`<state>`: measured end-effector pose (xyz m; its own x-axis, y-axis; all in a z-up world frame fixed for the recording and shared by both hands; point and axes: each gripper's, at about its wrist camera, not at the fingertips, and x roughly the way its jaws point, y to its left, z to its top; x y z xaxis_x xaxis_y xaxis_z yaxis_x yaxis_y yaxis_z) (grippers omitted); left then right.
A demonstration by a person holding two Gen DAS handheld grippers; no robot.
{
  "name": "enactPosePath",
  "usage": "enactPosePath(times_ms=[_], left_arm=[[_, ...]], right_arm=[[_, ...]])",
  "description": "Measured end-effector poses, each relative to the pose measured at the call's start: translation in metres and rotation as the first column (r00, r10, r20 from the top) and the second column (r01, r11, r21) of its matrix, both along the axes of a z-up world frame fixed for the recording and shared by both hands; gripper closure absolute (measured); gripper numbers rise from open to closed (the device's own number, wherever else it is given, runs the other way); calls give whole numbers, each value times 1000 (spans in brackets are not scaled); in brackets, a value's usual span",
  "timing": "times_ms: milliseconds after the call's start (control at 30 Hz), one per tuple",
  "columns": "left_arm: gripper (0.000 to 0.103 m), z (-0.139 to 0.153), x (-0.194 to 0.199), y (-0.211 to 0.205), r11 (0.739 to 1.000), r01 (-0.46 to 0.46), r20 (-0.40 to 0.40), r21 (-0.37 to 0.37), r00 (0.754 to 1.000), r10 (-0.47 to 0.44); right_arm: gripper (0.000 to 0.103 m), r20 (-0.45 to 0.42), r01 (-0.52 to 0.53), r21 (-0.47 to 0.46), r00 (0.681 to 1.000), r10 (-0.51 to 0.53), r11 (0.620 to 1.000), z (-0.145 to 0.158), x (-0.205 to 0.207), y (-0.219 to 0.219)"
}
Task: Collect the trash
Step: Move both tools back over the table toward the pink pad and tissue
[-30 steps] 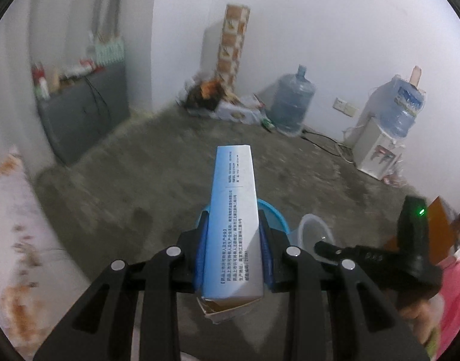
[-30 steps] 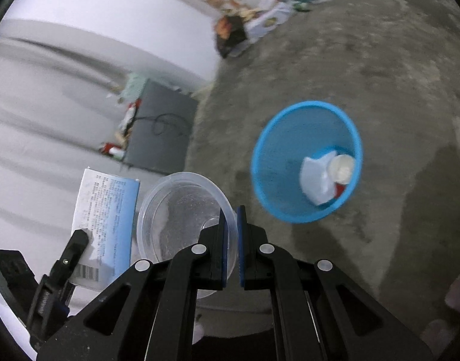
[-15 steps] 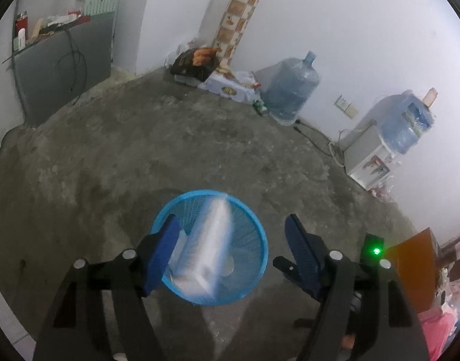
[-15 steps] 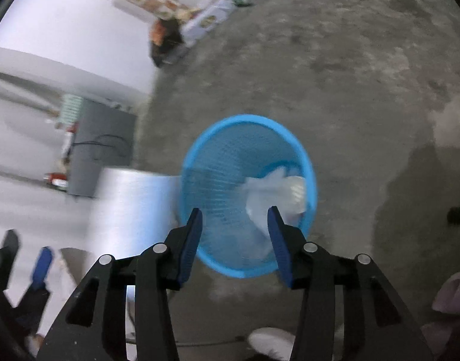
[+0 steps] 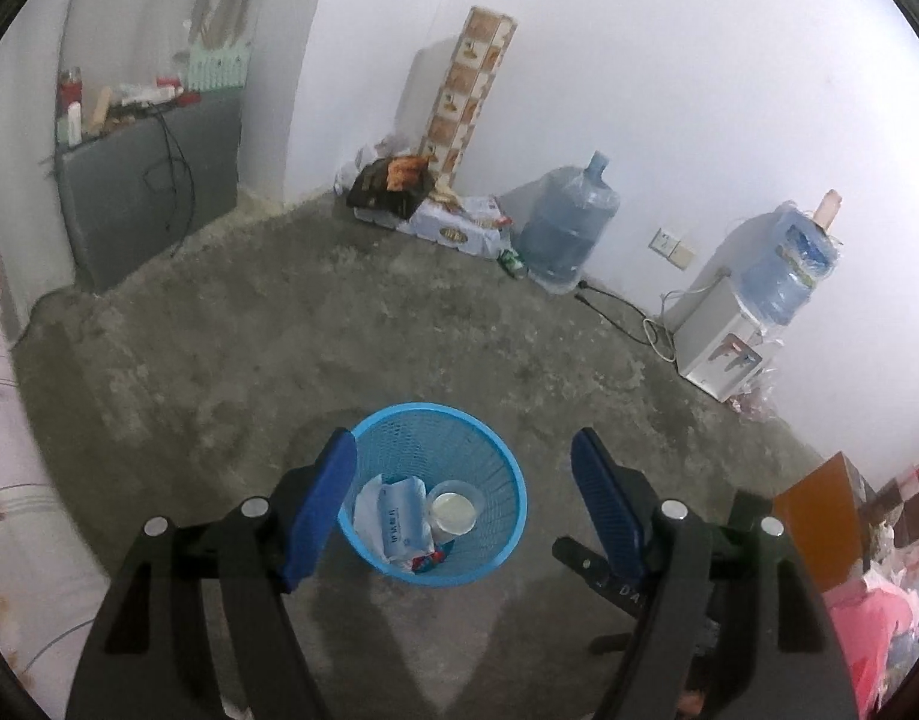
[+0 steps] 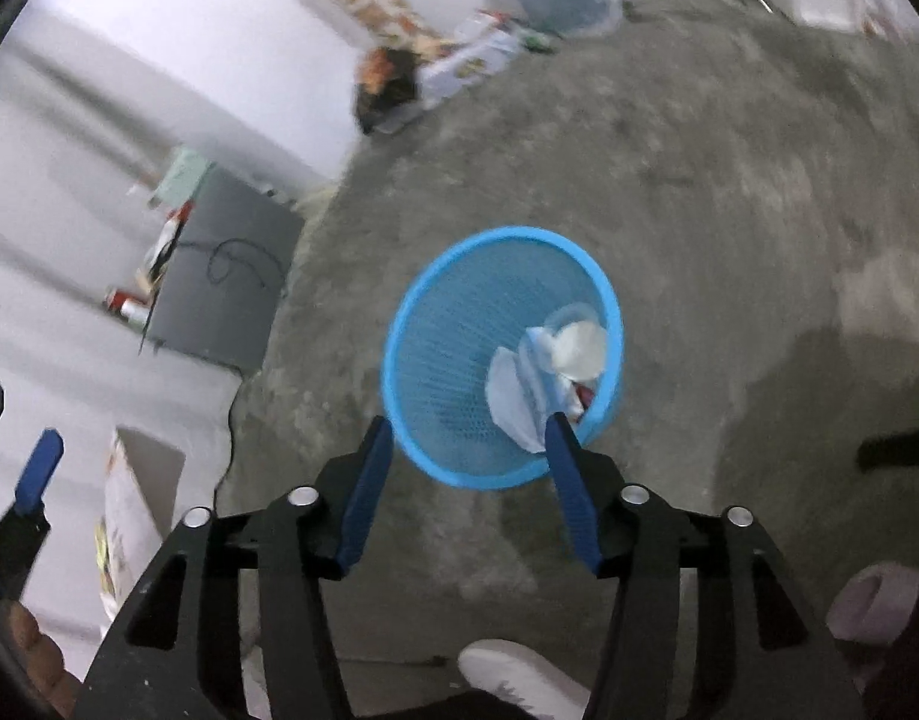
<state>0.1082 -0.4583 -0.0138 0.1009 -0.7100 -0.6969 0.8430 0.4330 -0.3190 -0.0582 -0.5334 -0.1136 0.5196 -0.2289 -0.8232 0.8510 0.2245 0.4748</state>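
From the left wrist, the left gripper (image 5: 464,474) is seen with jaws opening wide and nothing between them, so it's best kept right above the blue mesh wastebasket (image 5: 507,534), where the glossy blue-and-white carton (image 5: 402,519) and clear round plastic tub (image 5: 453,507) are already lying. From the right wrist, the right gripper (image 6: 470,462) is likewise shown opening and empty over that rigid cone-shaped basket, though it's blurry, so the crumpled white stuff (image 6: 519,396) inside is probably paper.

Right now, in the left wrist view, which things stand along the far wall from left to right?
Grey cabinet → tall patterned box → water jug on the floor → wall socket → water dispenser.
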Motion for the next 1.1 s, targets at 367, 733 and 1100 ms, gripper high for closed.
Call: enactPosePath(times_ms=[367,733,1100], left_arm=[[20,70,-7,134,995,-94,93,-39,991,97],[17,98,-6,284,951,-302,165,-72,936,310],[17,133,-6,431,822,-542,243,-176,785,570]], right_arm=[[15,-43,-295,-237,955,293,926,89,61,72],[8,-199,-458,-422,889,413,782,128,106,150],[8,-180,-526,-535,836,519,662,153,113,203]])
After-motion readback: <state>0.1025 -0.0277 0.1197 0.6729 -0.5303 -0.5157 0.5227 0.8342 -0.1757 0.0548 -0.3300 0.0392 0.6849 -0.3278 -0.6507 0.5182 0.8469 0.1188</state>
